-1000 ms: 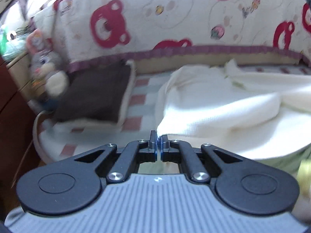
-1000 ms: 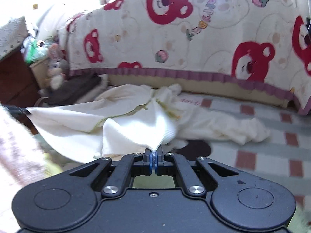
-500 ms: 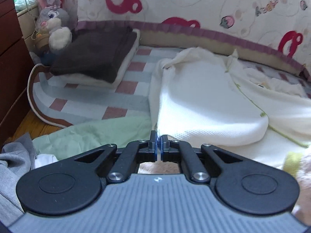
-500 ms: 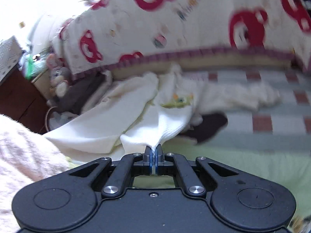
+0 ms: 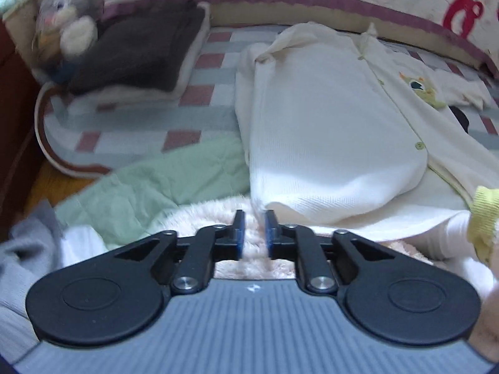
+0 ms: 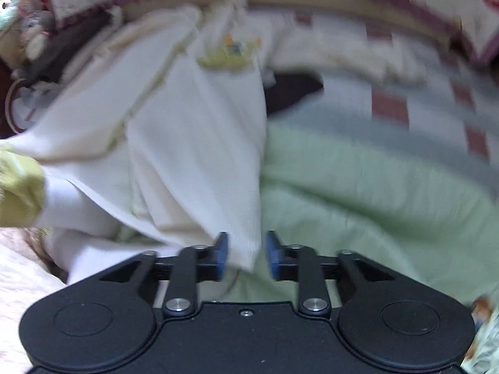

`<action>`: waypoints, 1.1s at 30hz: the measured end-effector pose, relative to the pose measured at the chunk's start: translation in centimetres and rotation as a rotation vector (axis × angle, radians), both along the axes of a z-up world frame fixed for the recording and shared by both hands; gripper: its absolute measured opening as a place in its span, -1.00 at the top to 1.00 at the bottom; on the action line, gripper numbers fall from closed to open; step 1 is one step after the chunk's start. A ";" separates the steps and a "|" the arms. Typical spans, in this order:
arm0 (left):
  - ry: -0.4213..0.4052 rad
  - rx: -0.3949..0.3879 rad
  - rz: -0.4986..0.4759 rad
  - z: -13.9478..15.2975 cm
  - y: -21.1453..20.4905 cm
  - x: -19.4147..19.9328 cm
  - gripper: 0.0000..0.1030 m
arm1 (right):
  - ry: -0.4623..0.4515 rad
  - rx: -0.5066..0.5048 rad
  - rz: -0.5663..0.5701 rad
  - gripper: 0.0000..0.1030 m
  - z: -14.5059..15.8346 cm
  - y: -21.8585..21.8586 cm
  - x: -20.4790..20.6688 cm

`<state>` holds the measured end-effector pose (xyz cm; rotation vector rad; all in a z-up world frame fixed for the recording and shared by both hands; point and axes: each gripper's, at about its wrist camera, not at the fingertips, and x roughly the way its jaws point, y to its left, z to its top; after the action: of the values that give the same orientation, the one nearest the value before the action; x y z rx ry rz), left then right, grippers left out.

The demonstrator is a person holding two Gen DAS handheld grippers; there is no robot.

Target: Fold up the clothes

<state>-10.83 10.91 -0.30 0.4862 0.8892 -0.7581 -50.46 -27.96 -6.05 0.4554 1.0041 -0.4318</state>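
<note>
Both grippers, left (image 5: 252,230) and right (image 6: 246,255), now opening their fingers, release the one cream garment (image 5: 327,124).

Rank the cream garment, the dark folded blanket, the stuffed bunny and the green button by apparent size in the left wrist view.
1. cream garment, though it lies nearest the camera
2. dark folded blanket
3. stuffed bunny, blurred
4. green button

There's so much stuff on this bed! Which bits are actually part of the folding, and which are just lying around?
Part of the folding:
- cream baby garment
- left gripper, jaws opening
- right gripper, jaws opening, cloth edge between them

Just lying about:
- plush rabbit
- dark folded blanket
- green quilt
- checked bed sheet
</note>
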 end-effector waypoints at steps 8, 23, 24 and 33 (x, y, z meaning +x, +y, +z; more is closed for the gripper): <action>-0.125 -0.086 -0.109 3.9 -5.2 0.5 0.43 | -0.276 0.143 0.137 0.60 0.5 -0.1 5.3; 0.048 0.238 -0.734 -11.7 -24.5 -8.9 0.30 | -0.060 0.079 0.290 0.18 -8.2 5.4 14.6; 0.057 0.244 -0.735 -12.1 -24.5 -8.9 0.30 | -0.057 0.051 0.300 0.18 -8.3 5.7 14.5; 0.113 0.166 -0.585 -12.1 -23.4 -4.7 0.81 | -0.111 0.229 0.206 0.89 -8.2 1.7 14.2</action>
<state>-15.52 -12.47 -12.41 0.8774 0.9277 -1.2586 -36.29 -26.28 -14.21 0.5682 0.9852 -0.1051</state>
